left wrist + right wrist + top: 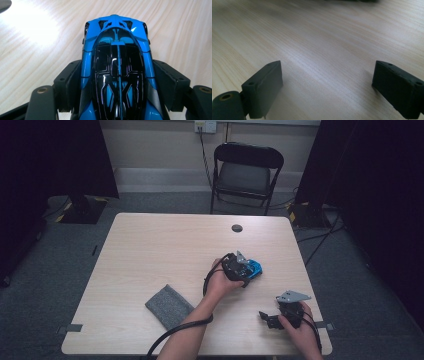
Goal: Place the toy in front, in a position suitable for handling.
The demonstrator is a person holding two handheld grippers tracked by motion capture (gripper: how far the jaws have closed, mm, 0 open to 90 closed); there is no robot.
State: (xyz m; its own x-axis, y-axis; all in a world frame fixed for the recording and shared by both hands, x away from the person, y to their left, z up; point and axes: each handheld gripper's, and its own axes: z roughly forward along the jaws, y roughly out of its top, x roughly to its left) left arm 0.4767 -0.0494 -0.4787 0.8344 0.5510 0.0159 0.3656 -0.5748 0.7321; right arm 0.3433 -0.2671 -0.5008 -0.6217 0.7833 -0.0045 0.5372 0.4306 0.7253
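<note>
blue toy car (117,72) sits on the table (150,250), right of centre, roughly four o'clock from the table's middle in the high view. left tongs (243,270) straddle it; in the left gripper view the two black jaws flank the car's flanks, the left pad close against the body, the right pad near the sill. whether the pads truly press i cannot tell for sure, so i read it as a grip not yet seated, jaws apart around the car.

right tongs (270,319) rest low near the table's five o'clock corner, jaws wide apart over bare wood, nothing between them, well apart from the car.

grey felt pouch (169,306) lies flat at about seven o'clock from the car, untouched. black folding chair (245,172) stands beyond the far edge at twelve.

risks, as judged:
- glossy, tapered bodywork: pads may slide up the curved flanks and squeeze the car forward out of the jaws.
- car has wheels, probably free: an uneven close could roll it toward the far edge.
- grip sits toward the car's rear; on a lift the nose may dip and pivot.
- the left gripper's cable loops near the wrist and could drag.
</note>
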